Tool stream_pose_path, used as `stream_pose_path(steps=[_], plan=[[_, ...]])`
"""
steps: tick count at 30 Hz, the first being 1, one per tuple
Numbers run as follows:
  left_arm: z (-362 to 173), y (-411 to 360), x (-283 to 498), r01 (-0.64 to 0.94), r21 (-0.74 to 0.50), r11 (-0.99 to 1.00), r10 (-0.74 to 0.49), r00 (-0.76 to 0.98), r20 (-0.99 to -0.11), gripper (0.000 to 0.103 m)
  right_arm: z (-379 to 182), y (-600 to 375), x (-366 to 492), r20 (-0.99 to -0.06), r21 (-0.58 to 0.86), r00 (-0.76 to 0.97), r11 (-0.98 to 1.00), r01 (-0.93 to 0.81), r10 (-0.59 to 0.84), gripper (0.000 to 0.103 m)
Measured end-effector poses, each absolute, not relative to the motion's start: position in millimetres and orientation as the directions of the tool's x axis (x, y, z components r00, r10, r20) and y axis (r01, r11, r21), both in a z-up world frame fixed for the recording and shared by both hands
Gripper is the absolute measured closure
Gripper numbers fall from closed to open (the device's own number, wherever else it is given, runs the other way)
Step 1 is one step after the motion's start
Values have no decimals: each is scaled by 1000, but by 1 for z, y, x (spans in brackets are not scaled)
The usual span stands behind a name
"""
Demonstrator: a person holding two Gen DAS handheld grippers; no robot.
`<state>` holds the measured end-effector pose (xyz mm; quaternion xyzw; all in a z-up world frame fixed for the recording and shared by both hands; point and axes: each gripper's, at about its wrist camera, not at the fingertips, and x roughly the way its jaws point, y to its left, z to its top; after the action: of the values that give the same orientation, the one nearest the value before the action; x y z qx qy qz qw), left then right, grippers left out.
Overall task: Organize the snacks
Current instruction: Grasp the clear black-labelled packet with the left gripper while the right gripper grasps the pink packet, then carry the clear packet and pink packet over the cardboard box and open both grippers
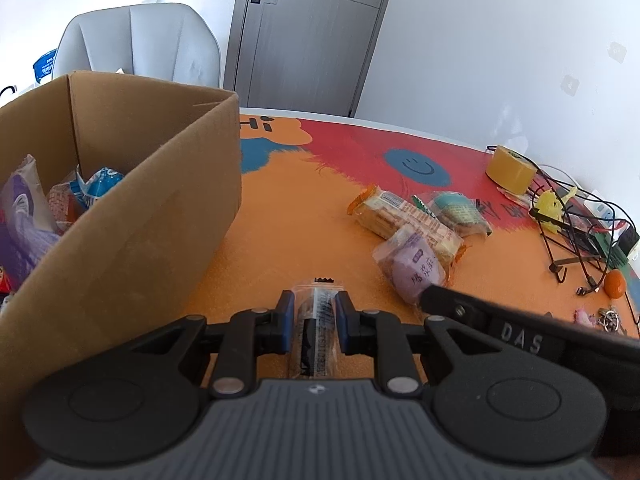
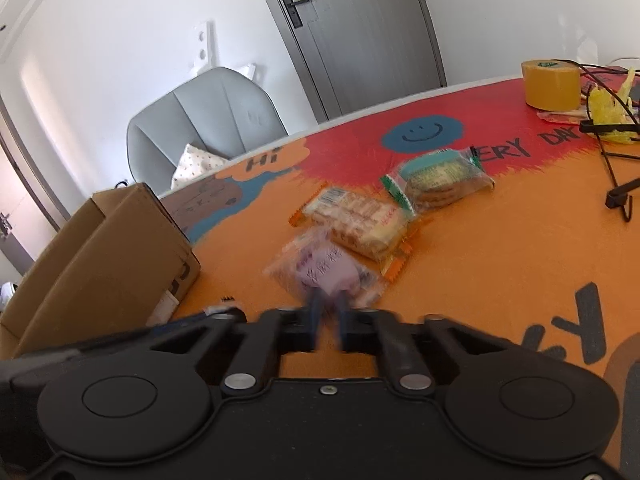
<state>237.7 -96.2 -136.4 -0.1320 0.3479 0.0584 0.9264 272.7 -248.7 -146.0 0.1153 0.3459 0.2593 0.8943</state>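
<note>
My left gripper (image 1: 315, 308) is shut on a clear-wrapped dark snack bar (image 1: 316, 332), held over the orange table beside the cardboard box (image 1: 132, 216), which holds several snack packets (image 1: 86, 192). My right gripper (image 2: 329, 314) is blurred; its fingers close around the near edge of the purple snack packet (image 2: 326, 270), which also shows in the left wrist view (image 1: 412, 270). Behind it lie a yellow wafer pack (image 2: 356, 226) and a green-wrapped biscuit pack (image 2: 438, 180). The box also shows in the right wrist view (image 2: 100, 256).
A yellow tape roll (image 2: 552, 84), a yellow toy (image 1: 550, 206), black wire stand and cables (image 1: 576, 240), and a small orange (image 1: 614, 284) sit at the table's right. A grey chair (image 1: 140, 44) and door stand beyond.
</note>
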Motion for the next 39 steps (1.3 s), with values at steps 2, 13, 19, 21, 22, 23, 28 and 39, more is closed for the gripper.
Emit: stream_pose_path(steps=[2,13,19,21,22,23,28,39], plan=[[-136,-96,236,-196,-206,959,13,753,-658,83,-147,-252,270,-557,385,635,844,-375,536,101],[-133,-95,231,-182,-218,959,-7,752,-660,81,-140,-267,247,-569,336,668,877,-344,480,102],[-135,-102,232,-159,-186,970,-7,740,-673,66,-137,-267,240,-600,287,668,898,-333,439,71],[-136,-105,231,-148,-169,974,-3,742,-670,65,-133,-262,237,-580,246,694,904,-351,427,49],[-136,-106,230,-146,-160,976,1,742,-670,65,-133,-260,238,-576,232,702,907,-351,419,48],[-137,-106,230,-140,-155,978,-1,741,-671,66,-133,-258,240,-579,217,706,912,-349,408,46],[-135,-93,230,-143,-203,969,-34,734,-678,87,-137,-251,249,-601,189,695,916,-355,394,38],[-113,-87,215,-142,-218,966,-20,794,-607,87,-146,-234,260,-590,227,689,906,-358,421,26]])
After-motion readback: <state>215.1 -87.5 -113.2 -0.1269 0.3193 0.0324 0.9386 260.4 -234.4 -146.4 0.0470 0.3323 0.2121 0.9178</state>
